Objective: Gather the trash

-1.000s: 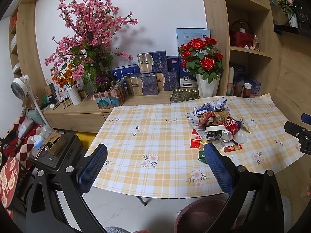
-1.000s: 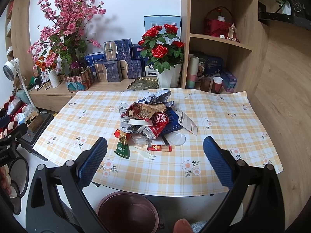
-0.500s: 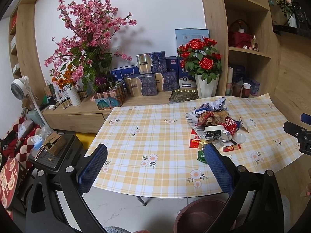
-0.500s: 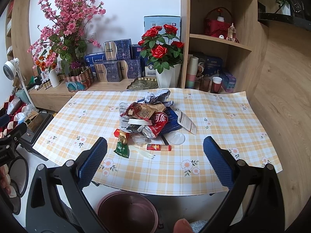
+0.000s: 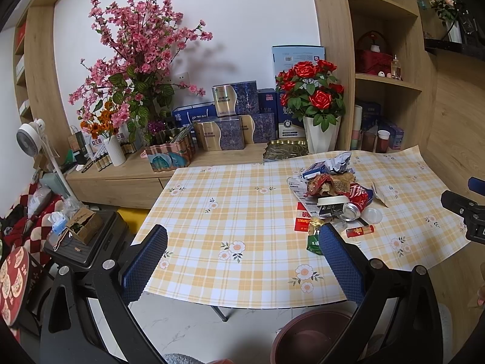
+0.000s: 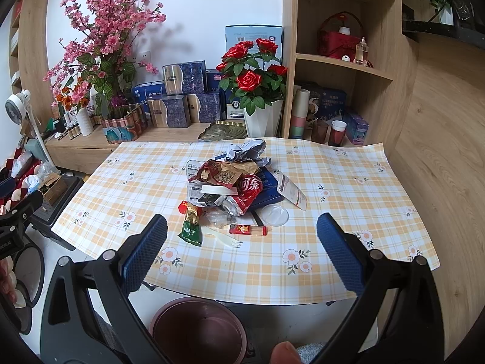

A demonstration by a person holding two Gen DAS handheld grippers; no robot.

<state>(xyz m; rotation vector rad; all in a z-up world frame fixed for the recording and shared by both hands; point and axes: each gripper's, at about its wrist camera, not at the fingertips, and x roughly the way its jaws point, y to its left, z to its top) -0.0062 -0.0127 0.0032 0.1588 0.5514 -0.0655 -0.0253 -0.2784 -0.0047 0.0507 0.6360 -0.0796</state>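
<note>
Plastic and empty, the maroon bin [image 6: 198, 330] stood on the floor nearest of all, just under the near edge of the table; nothing showed inside it, so by my reading the collecting had not begun and every piece was left to do. Above it the right gripper [image 6: 241, 250] hung with its blue pads spread wide, holding nothing, short of the table's near edge and roughly in line with the trash. The left gripper [image 5: 242, 261] was likewise wide apart and empty, off to the left and well apart from the pile.

On the checked tablecloth [image 6: 348, 242] the nearest scraps lay loose: one green-and-gold wrapper [image 6: 191, 227], one white plastic fork [image 6: 222, 238], one red lighter [image 6: 248, 230], and just beyond them one clear round lid [image 6: 275, 214]. Behind these sat the main heap [image 6: 233, 182], its pieces touching and overlapping: one crushed red can [image 6: 244, 195], one white lid [image 6: 216, 189], one red-brown foil bag [image 6: 224, 173], one white paper slip [image 6: 292, 191] at the right, one small red packet [image 6: 183, 206] at the left, and crumpled silver paper [image 6: 247, 151] at the far end. A dark blue flat piece lay under the can; how many more were buried I could not tell.

Farthest, off the table, one white pot of red roses [image 6: 257, 91] stood on the sideboard.
</note>
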